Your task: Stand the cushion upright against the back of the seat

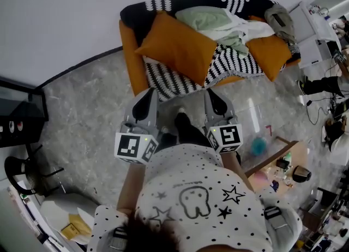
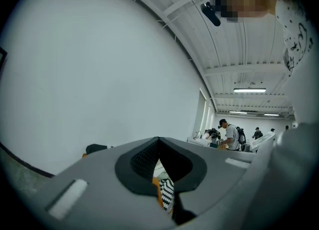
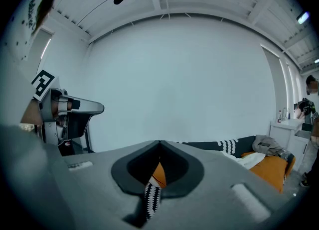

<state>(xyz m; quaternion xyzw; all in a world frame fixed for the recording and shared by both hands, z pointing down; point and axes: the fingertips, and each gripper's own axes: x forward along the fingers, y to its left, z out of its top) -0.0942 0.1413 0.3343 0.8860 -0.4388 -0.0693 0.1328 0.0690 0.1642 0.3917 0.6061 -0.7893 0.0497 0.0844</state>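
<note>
The left gripper (image 1: 148, 95) and right gripper (image 1: 211, 95) are both clenched with nothing between their jaws, held side by side just short of the front edge of the orange sofa (image 1: 131, 65). The large orange cushion (image 1: 177, 46) lies tilted on the left part of the seat over a black-and-white striped blanket (image 1: 229, 63). Crumpled green and white clothes (image 1: 210, 19) lie just beside it.

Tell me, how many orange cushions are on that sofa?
2: a large cushion at the sofa's left end, a smaller cushion at its right end beside heaped clothes, which may hide more.
</note>
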